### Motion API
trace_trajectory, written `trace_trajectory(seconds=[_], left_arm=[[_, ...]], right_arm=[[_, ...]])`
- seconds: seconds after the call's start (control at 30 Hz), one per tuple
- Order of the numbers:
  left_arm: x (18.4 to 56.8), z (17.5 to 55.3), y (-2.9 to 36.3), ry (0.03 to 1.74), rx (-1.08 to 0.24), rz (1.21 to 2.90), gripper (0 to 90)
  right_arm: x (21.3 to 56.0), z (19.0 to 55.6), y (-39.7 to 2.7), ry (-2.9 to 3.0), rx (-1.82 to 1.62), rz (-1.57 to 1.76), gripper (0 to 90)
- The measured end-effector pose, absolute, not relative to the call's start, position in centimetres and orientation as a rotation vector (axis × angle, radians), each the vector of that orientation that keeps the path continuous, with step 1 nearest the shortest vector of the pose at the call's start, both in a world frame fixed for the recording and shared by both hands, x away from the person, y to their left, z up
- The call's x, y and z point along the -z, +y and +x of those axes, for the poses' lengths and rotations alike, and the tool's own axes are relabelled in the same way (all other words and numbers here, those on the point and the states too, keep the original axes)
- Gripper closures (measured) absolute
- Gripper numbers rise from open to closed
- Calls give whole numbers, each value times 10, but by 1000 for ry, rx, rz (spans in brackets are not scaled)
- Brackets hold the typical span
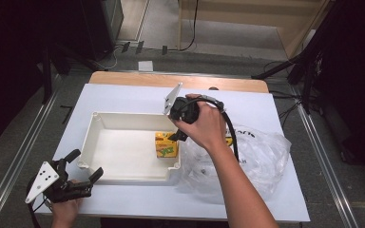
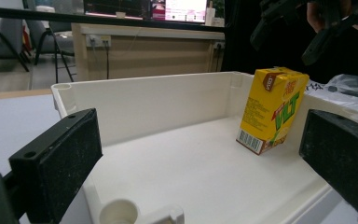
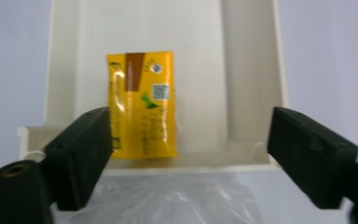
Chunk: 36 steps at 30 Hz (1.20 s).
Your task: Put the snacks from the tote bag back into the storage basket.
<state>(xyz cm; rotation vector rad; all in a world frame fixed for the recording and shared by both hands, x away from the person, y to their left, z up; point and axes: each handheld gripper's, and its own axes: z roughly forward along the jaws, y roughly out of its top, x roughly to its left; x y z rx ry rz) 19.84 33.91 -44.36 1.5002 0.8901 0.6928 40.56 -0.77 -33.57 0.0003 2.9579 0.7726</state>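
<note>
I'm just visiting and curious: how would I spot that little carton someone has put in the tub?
Find the white table, then the shallow white plastic tub on it. The drink carton sits in the tub's right near corner, tilted against the wall beside a crumpled clear plastic bag. Its bright yellow sides with green lettering set it apart.

High view: overhead, facing fwd across table (image 1: 123, 99). Gripper views: close, low vs. top-down. All share tray (image 1: 123, 118) w/ carton (image 1: 166, 145).
</note>
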Motion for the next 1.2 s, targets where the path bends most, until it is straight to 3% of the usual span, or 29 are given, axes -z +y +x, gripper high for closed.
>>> trace_trajectory(seconds=[0.37, 1.2], left_arm=[[444, 198, 339, 891, -691, 1503, 0], [444, 198, 338, 888, -694, 1507, 0]], right_arm=[[331, 404, -24, 2942, -759, 4, 70], [331, 398, -69, 2898, -763, 111, 116]])
